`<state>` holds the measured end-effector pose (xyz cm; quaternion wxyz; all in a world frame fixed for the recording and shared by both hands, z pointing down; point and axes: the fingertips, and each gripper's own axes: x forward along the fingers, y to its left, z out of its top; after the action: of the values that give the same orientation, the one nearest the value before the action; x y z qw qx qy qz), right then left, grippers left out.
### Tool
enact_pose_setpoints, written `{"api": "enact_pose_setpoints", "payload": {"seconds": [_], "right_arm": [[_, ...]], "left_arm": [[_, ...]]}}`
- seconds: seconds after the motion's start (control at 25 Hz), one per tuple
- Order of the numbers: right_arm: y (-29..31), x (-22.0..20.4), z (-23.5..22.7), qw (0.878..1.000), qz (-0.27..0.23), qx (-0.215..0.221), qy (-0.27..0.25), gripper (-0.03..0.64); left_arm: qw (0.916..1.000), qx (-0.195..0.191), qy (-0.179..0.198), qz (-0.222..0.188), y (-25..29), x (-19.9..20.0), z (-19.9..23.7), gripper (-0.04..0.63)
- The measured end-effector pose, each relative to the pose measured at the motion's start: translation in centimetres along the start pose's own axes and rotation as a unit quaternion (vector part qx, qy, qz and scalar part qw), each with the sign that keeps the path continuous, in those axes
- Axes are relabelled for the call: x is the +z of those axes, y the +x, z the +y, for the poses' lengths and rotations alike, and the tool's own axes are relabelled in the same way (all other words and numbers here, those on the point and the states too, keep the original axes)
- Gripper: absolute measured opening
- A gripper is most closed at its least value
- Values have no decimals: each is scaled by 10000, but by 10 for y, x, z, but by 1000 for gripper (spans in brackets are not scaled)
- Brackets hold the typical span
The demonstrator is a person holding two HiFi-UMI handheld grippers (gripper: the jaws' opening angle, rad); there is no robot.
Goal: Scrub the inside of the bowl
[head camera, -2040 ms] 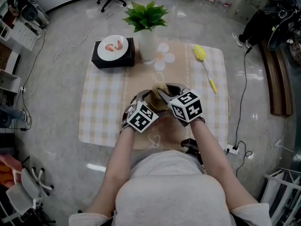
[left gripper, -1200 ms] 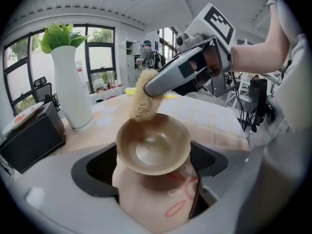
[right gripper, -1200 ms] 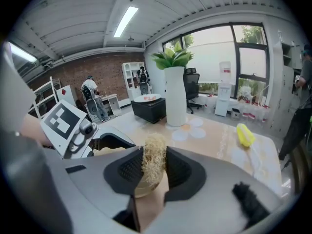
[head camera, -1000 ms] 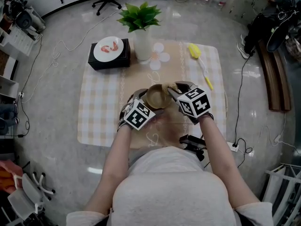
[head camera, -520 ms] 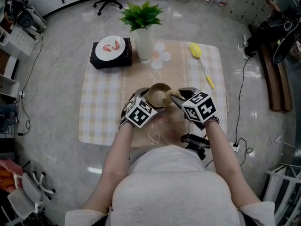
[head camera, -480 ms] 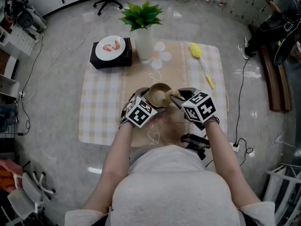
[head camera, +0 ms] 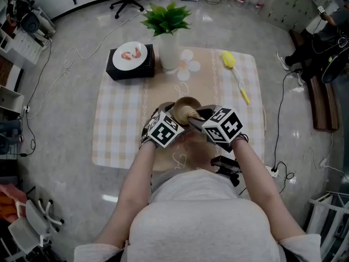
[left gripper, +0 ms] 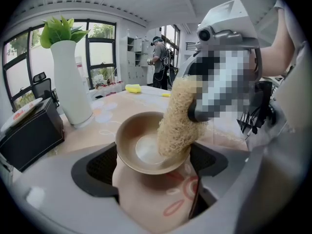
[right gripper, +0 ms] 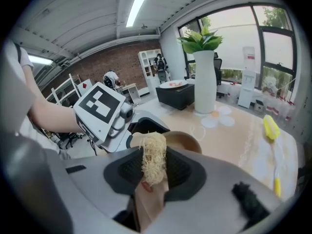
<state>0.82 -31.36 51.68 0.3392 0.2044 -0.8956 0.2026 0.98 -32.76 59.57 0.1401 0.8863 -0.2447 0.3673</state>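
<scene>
A tan bowl (head camera: 186, 106) (left gripper: 138, 149) (right gripper: 189, 141) stands on the checked tablecloth (head camera: 120, 119) near its front middle. My left gripper (head camera: 178, 114) (left gripper: 152, 167) is shut on the bowl, with a black pad against each side of its rim. My right gripper (head camera: 193, 114) (right gripper: 154, 172) is shut on a pale fibrous loofah scrubber (left gripper: 177, 117) (right gripper: 153, 161). The scrubber reaches down into the bowl at its right side and touches the inner wall. The right gripper's marker cube (head camera: 222, 125) covers the bowl's right edge in the head view.
A white vase with a green plant (head camera: 168, 41) stands at the back middle. Left of it, a black box (head camera: 131, 69) carries a white plate with shrimp. A yellow brush (head camera: 236, 73) lies at the back right. A black object (head camera: 225, 165) sits at the table's front edge.
My right gripper has moved left with the scrubber, from the bowl's right rim to over the bowl. The left gripper and the bowl have stayed in place.
</scene>
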Motion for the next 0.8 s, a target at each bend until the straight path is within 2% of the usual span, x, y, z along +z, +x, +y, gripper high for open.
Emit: {"api": "enact_pose_setpoints", "payload": {"seconds": [0.2, 0.44, 0.6, 0.8], "right_arm": [[11, 6, 12, 9990, -16, 334, -310, 104], [19, 21, 7, 9975, -419, 564, 76, 103], [24, 33, -3, 9955, -701, 526, 355, 103], [32, 39, -16, 9958, -772, 298, 388, 103]], "left_arm": [[10000, -29, 9, 28, -1, -1, 0, 480], [10000, -54, -7, 33, 0, 0, 0, 479], [10000, -73, -4, 44, 0, -1, -1, 480], [9999, -98, -18, 32, 1, 0, -1, 482]]}}
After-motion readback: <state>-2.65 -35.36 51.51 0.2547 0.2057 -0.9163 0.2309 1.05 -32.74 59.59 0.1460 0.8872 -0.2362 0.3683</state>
